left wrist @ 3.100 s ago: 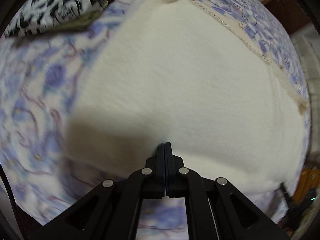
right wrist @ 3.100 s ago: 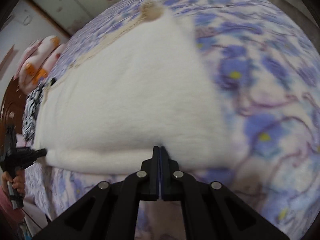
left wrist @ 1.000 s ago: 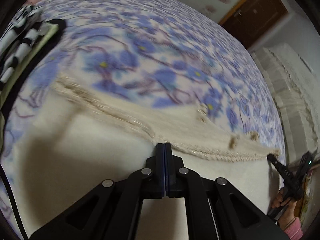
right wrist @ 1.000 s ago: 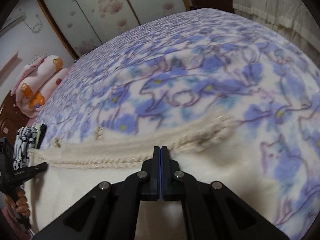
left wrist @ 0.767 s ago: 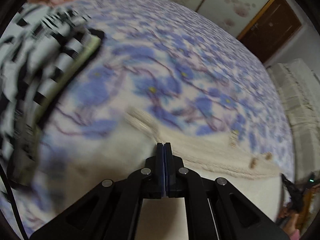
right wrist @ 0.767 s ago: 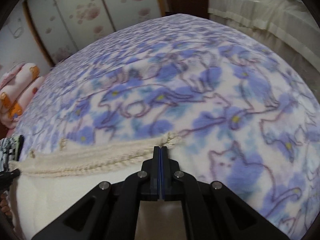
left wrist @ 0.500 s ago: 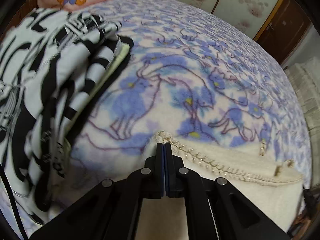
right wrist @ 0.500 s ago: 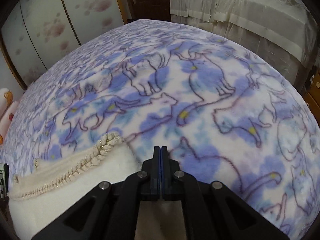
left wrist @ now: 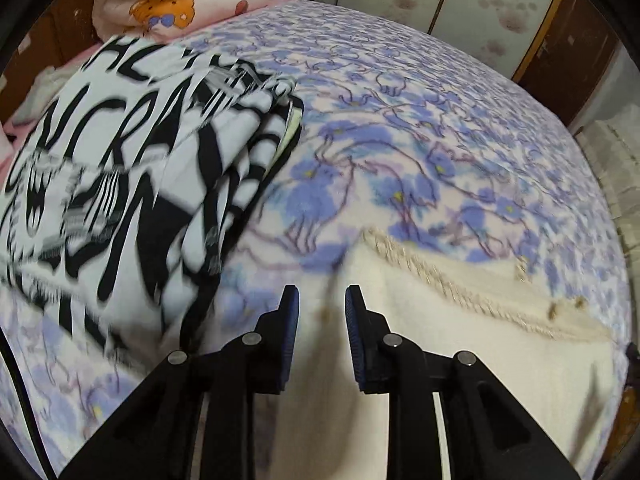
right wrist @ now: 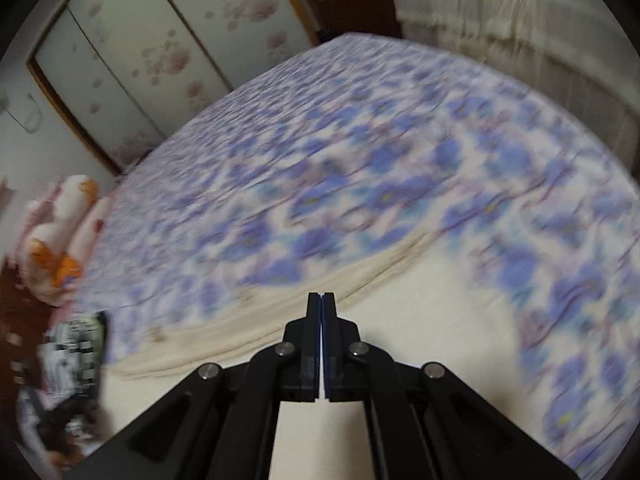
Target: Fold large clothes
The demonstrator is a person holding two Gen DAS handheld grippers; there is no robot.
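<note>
A cream fleece garment (left wrist: 460, 344) with a braided trim edge (left wrist: 436, 280) lies folded on the bed. My left gripper (left wrist: 322, 296) is open, its jaws apart just above the garment's left corner, holding nothing. In the right wrist view the garment (right wrist: 420, 320) fills the near foreground. My right gripper (right wrist: 321, 300) has its jaws pressed together over the cream cloth near the trim; the view is blurred and I cannot see cloth pinched between them.
A black-and-white patterned garment (left wrist: 120, 184) lies folded at the left, close to the cream one. A pink bear-print quilt (left wrist: 176, 4) is rolled at the bed's far left. The bed has a blue-and-white cat-print blanket (left wrist: 440, 128). Wardrobe doors (right wrist: 160, 52) stand behind.
My left gripper has opened and let go of the cream garment's corner. Both grippers have carried the edge across, and the garment now lies doubled over. The right view has swung left.
</note>
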